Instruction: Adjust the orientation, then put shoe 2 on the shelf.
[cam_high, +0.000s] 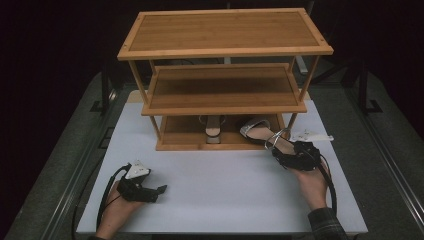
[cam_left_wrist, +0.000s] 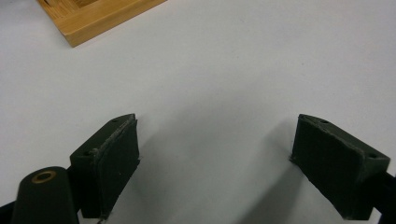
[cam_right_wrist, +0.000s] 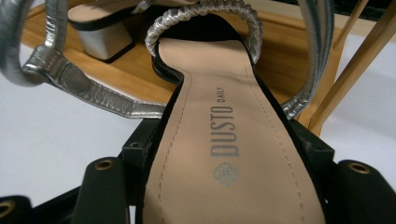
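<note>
A three-shelf bamboo rack (cam_high: 225, 50) stands at the back of the white table (cam_high: 225, 190). My right gripper (cam_high: 281, 150) is shut on the heel end of a silver strappy sandal (cam_high: 260, 131), whose toe reaches onto the bottom shelf (cam_high: 182, 141). In the right gripper view the jaws clamp the sandal's beige insole (cam_right_wrist: 219, 93) from both sides. A matching sandal (cam_high: 213, 129) stands on the bottom shelf, block heel (cam_right_wrist: 100, 35) toward me. My left gripper (cam_high: 157, 192) rests on the table at the front left, open with nothing between its pads (cam_left_wrist: 116, 158).
The middle and top shelves of the rack hold nothing. A corner of the rack's base (cam_left_wrist: 93, 18) shows beyond the left gripper. A pale flat piece (cam_high: 311, 135) shows by the rack's right leg, just behind my right gripper. Dark floor surrounds the table.
</note>
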